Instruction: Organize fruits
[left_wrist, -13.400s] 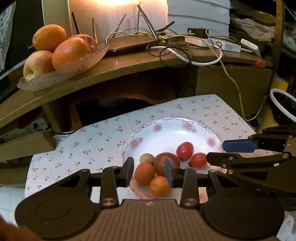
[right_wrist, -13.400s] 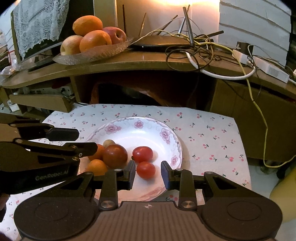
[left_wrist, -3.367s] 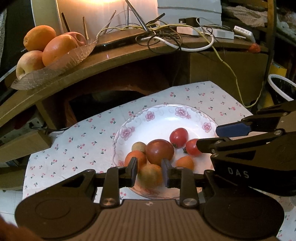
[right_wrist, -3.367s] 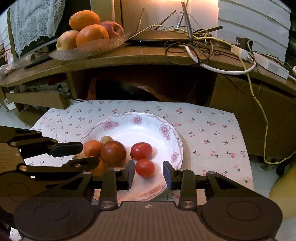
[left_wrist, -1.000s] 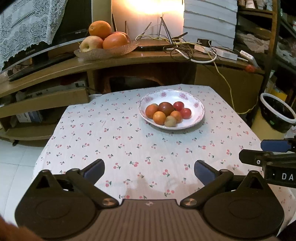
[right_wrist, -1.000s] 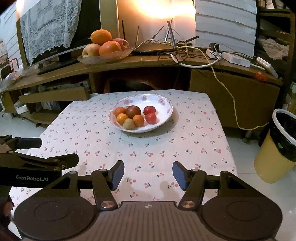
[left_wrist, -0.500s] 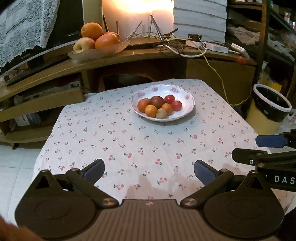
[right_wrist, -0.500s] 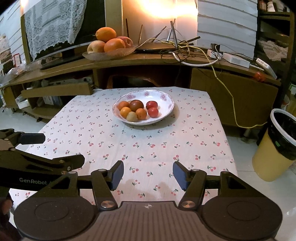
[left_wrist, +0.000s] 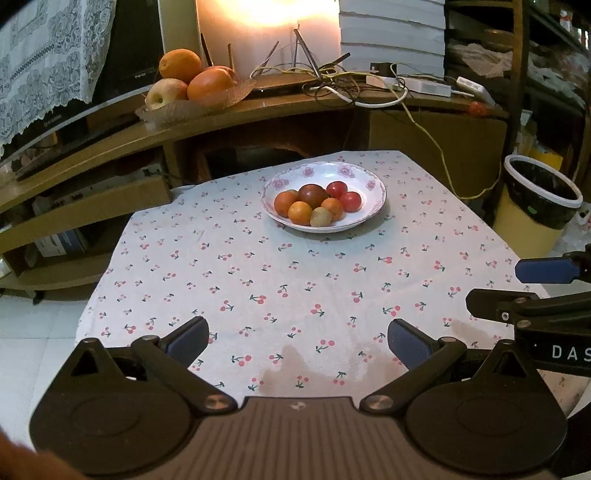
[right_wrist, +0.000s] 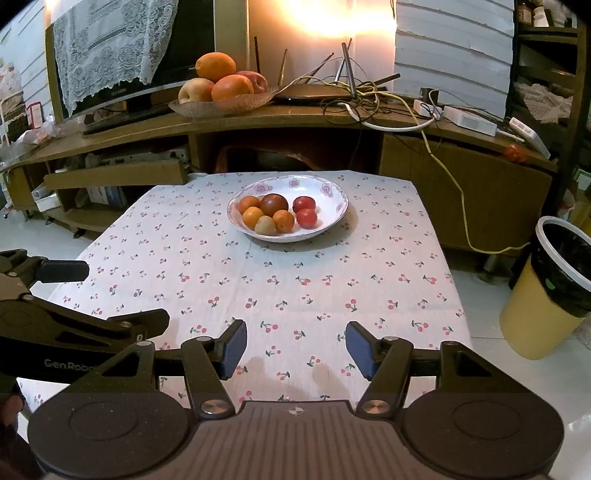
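Observation:
A white flowered plate sits at the far side of the cherry-print table and holds several small fruits: red ones, orange ones, a dark one and a pale one. My left gripper hangs wide open over the near table edge, far from the plate. Beside it my right gripper is open too, nothing between its fingers.
A glass dish of large oranges and apples stands on the wooden shelf behind, next to tangled cables. A yellow bin with a black liner stands on the floor at the right. Cherry-print cloth covers the table.
Both grippers have kept drawing back from the plate, which looks smaller and farther. Both stay open and hold nothing.

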